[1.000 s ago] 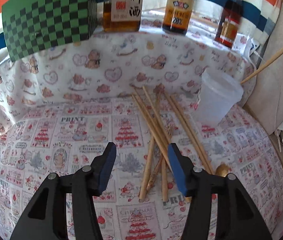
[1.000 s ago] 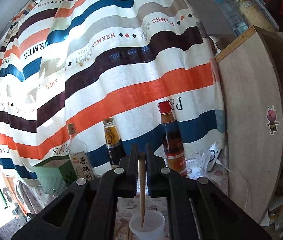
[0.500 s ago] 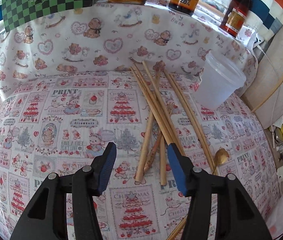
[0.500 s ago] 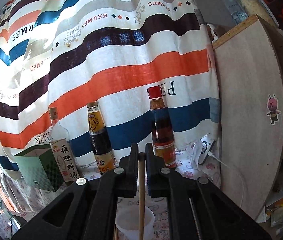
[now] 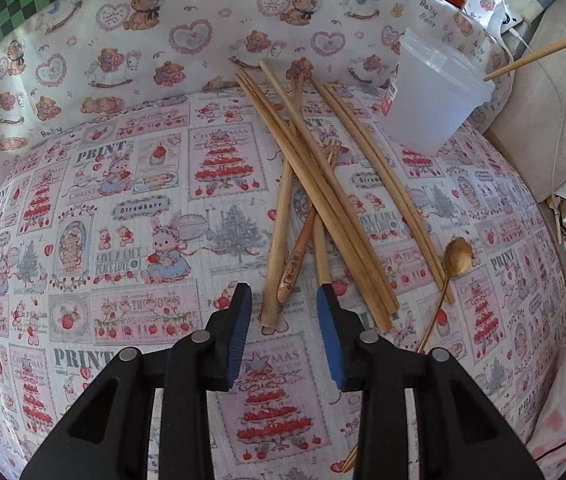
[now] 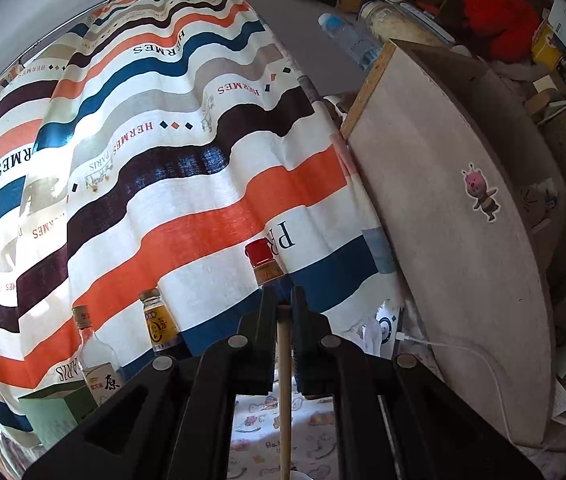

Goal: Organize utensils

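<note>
Several wooden chopsticks (image 5: 315, 184) lie in a crossed pile on the patterned cloth, with a wooden fork (image 5: 303, 248) among them. A gold spoon (image 5: 449, 276) lies to their right. A translucent plastic cup (image 5: 437, 92) stands at the back right. My left gripper (image 5: 283, 300) is open, low over the near ends of the pile. My right gripper (image 6: 283, 304) is shut on a wooden chopstick (image 6: 284, 392) that hangs down; that chopstick also shows in the left wrist view (image 5: 539, 56), its tip at the cup's rim.
Sauce bottles (image 6: 159, 324) and a green checked box (image 6: 57, 412) stand along the back by a striped curtain (image 6: 163, 168). A wooden board (image 6: 455, 248) leans at the right, with a white cable (image 6: 467, 350) beside it. The cloth rises at the back.
My left gripper has moved down and closer to the near ends of the chopstick pile. The right wrist view has tilted upward, and the cup has dropped out of it.
</note>
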Tool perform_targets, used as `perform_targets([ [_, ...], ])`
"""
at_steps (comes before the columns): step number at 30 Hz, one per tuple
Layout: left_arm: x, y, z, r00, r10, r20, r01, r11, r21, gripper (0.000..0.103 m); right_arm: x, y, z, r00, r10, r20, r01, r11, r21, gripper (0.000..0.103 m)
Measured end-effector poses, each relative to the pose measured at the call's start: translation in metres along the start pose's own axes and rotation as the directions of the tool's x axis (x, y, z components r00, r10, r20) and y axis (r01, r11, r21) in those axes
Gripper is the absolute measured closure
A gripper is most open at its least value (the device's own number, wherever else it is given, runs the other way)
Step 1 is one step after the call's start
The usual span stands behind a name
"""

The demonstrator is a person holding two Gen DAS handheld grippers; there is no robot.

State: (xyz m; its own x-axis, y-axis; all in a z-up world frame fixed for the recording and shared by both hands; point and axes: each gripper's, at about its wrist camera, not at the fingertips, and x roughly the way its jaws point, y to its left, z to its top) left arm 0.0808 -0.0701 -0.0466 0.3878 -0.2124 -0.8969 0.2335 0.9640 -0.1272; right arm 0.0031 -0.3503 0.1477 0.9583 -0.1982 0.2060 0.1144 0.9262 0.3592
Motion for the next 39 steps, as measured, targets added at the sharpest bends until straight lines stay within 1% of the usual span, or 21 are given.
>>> perform_targets([
  [1, 0.002, 0.002, 0.001, 1.000, 0.007, -0.004, -0.007, 1.000, -0.009, 0.079, 0.003, 0.001, -0.003, 1.000, -0.009, -0.006, 0.009, 1.000, -0.011, 0.096],
  [2, 0.001, 0.005, 0.001, 1.000, 0.018, 0.002, -0.018, 1.000, -0.016, 0.093, 0.006, 0.003, -0.006, 1.000, -0.016, -0.016, 0.016, 1.000, -0.027, 0.096],
  [5, -0.001, 0.017, 0.004, 1.000, -0.028, 0.014, 0.029, 0.997, -0.068, 0.095, 0.020, 0.012, -0.012, 0.994, -0.027, -0.104, 0.018, 0.996, -0.090, 0.096],
  [7, -0.007, 0.021, 0.004, 0.998, -0.046, 0.041, 0.049, 0.996, -0.080, 0.096, 0.035, 0.018, -0.018, 0.975, -0.022, -0.221, -0.007, 0.991, -0.131, 0.096],
  [9, -0.018, 0.021, 0.004, 0.994, -0.046, 0.098, 0.053, 0.995, -0.078, 0.096, 0.048, 0.020, -0.025, 0.945, -0.002, -0.326, -0.041, 0.991, -0.125, 0.096],
  [10, -0.026, 0.022, 0.004, 0.989, -0.041, 0.141, 0.054, 0.995, -0.085, 0.103, 0.055, 0.022, -0.029, 0.924, 0.015, -0.382, -0.064, 0.991, -0.118, 0.096],
  [12, -0.045, 0.024, 0.004, 0.967, -0.048, 0.248, 0.075, 0.992, -0.099, 0.103, 0.065, 0.024, -0.038, 0.878, 0.043, -0.477, -0.104, 0.989, -0.101, 0.096],
  [13, -0.057, 0.026, 0.003, 0.951, -0.057, 0.304, 0.093, 0.990, -0.104, 0.103, 0.069, 0.024, -0.042, 0.856, 0.057, -0.514, -0.118, 0.989, -0.087, 0.096],
  [16, -0.079, 0.032, 0.000, 0.913, -0.080, 0.399, 0.135, 0.984, -0.113, 0.103, 0.076, 0.028, -0.052, 0.803, 0.098, -0.588, -0.159, 0.986, -0.054, 0.096],
  [17, -0.081, 0.034, 0.001, 0.913, -0.089, 0.398, 0.143, 0.984, -0.108, 0.103, 0.076, 0.029, -0.054, 0.798, 0.089, -0.596, -0.158, 0.985, -0.064, 0.096],
  [19, -0.076, 0.036, 0.006, 0.930, -0.071, 0.360, 0.120, 0.986, -0.117, 0.103, 0.074, 0.034, -0.055, 0.798, 0.058, -0.600, -0.153, 0.982, -0.108, 0.096],
  [22, -0.062, 0.038, 0.010, 0.959, -0.040, 0.279, 0.082, 0.987, -0.139, 0.103, 0.073, 0.039, -0.054, 0.780, 0.050, -0.624, -0.168, 0.977, -0.131, 0.095],
  [24, -0.050, 0.037, 0.012, 0.975, -0.032, 0.222, 0.065, 0.988, -0.142, 0.100, 0.072, 0.039, -0.052, 0.764, 0.070, -0.642, -0.182, 0.977, -0.110, 0.095],
  [26, -0.042, 0.035, 0.008, 0.982, -0.012, 0.187, 0.039, 0.989, -0.140, 0.089, 0.071, 0.040, -0.049, 0.750, 0.084, -0.656, -0.194, 0.976, -0.096, 0.094],
  [27, -0.039, 0.035, 0.007, 0.984, -0.001, 0.179, 0.027, 0.989, -0.142, 0.085, 0.070, 0.041, -0.047, 0.745, 0.090, -0.661, -0.199, 0.976, -0.091, 0.090],
  [28, -0.036, 0.035, 0.007, 0.985, 0.008, 0.175, 0.018, 0.989, -0.148, 0.077, 0.068, 0.041, -0.045, 0.744, 0.096, -0.661, -0.204, 0.975, -0.089, 0.083],
  [29, -0.033, 0.036, 0.006, 0.984, 0.012, 0.175, 0.016, 0.988, -0.155, 0.070, 0.066, 0.042, -0.042, 0.748, 0.099, -0.657, -0.208, 0.974, -0.089, 0.080],
  [30, -0.031, 0.037, 0.007, 0.984, 0.010, 0.176, 0.019, 0.987, -0.162, 0.068, 0.064, 0.043, -0.039, 0.754, 0.101, -0.649, -0.210, 0.973, -0.093, 0.077],
  [34, -0.015, 0.046, 0.003, 0.989, -0.044, 0.141, 0.071, 0.979, -0.193, 0.067, 0.054, 0.043, -0.023, 0.783, 0.106, -0.613, -0.210, 0.973, -0.099, 0.075],
  [37, -0.004, 0.052, 0.003, 0.985, -0.125, 0.122, 0.151, 0.962, -0.227, 0.069, 0.048, 0.043, -0.012, 0.793, 0.119, -0.598, -0.207, 0.975, -0.080, 0.073],
  [39, -0.003, 0.050, 0.002, 0.982, -0.140, 0.124, 0.165, 0.962, -0.219, 0.070, 0.042, 0.045, -0.006, 0.798, 0.126, -0.589, -0.215, 0.973, -0.083, 0.073],
])
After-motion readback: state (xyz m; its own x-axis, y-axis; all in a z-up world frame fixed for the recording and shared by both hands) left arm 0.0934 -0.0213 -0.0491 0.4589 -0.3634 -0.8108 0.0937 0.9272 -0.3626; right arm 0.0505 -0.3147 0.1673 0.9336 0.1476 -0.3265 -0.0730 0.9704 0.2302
